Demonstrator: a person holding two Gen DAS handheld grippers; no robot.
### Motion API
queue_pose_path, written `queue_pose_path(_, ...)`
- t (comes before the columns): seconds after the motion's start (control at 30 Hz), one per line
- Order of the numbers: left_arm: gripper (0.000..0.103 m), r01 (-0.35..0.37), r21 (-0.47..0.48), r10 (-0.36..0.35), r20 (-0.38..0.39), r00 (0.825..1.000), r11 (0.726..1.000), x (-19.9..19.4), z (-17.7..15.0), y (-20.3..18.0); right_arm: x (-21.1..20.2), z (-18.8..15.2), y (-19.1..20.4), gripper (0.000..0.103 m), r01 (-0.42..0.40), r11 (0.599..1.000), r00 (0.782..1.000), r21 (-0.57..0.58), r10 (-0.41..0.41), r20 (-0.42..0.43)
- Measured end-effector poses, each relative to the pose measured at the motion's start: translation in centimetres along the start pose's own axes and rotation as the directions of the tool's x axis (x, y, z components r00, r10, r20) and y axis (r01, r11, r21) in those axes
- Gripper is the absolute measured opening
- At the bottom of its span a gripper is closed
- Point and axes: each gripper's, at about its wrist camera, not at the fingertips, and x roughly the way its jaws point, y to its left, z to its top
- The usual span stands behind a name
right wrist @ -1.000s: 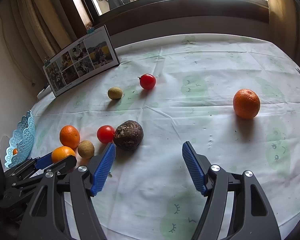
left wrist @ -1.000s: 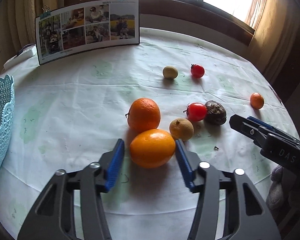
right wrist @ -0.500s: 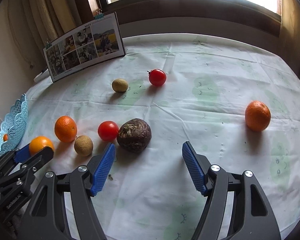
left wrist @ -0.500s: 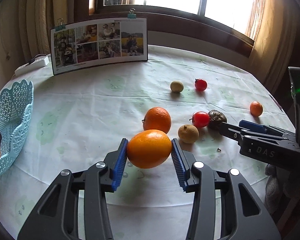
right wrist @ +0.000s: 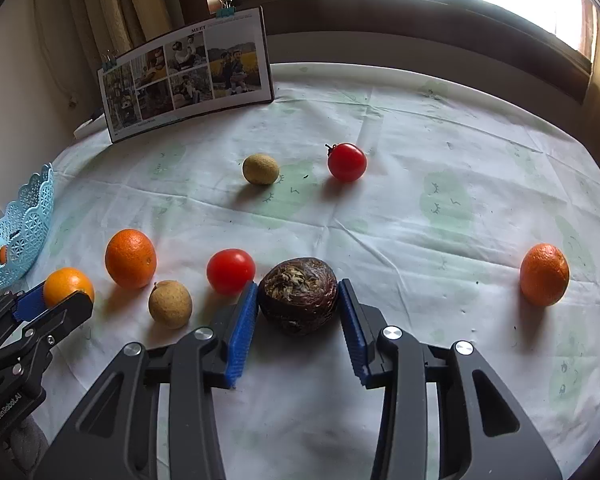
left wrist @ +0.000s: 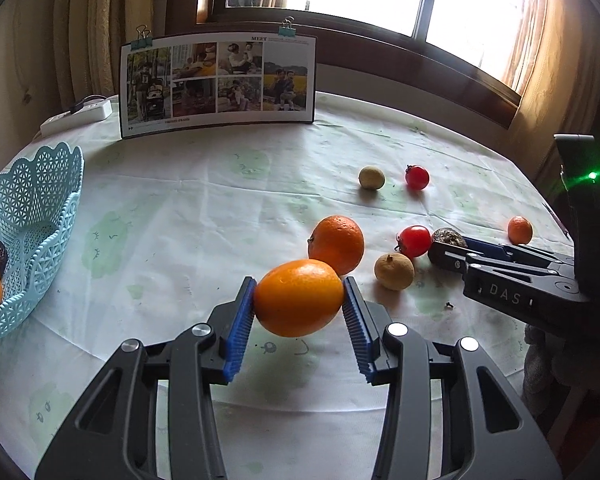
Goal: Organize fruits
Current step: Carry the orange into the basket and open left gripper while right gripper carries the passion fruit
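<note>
My left gripper (left wrist: 299,298) pinches an orange (left wrist: 299,297) above the surface (left wrist: 204,208); my right gripper (right wrist: 298,300) presses both pads against a dark brown fruit (right wrist: 298,300) resting there.

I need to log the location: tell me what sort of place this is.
Probably a room in a home: a round table under a printed cloth, a family photo calendar propped by a curtained window, and fruit beside a blue basket.

Black hand-held gripper (left wrist: 299,303), ridged blue pads (left wrist: 239,330)

The basket (left wrist: 40,200) sits at the tablecloth's (left wrist: 204,216) left edge, seemingly holding two fruits.
</note>
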Motion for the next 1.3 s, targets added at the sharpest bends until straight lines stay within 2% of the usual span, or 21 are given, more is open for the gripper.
queue_pose_path(0.3, 0.045, -0.053, 0.016, 0.053, 0.028, 0.998, 0.998, -0.7, 0.3, 0.2, -2.6, -1.0, -0.5, 0.041, -0.025, 0.998, 0.999, 0.063, 0.022, 0.047)
queue_pose_path(0.6, 0.045, -0.132, -0.046, 0.136, 0.102, 0.985, 0.990, -3.8, 1.0, 3.3, -4.6, -0.8, 1.7, 0.041, -0.088, 0.995, 0.993, 0.045, 0.084, 0.084)
queue_pose_path(0.8, 0.045, -0.202, -0.107, 0.216, 0.139, 0.966, 0.973, -5.9, 1.4, 6.6, -5.0, -0.8, 3.3, 0.041, -0.114, 0.993, 0.990, 0.035, 0.110, 0.091)
queue_pose_path(0.93, 0.045, -0.258, -0.166, 0.283, 0.155, 0.946, 0.952, -7.0, 1.6, 9.4, -5.2, -0.7, 4.2, 0.041, -0.125, 0.992, 0.988, 0.023, 0.122, 0.091)
queue_pose_path(1.3, 0.045, -0.342, -0.267, 0.382, 0.119, 0.916, 0.901, -8.0, 0.7, 15.1, -4.7, -0.6, 6.7, 0.041, -0.152, 0.988, 0.986, -0.008, 0.152, 0.074)
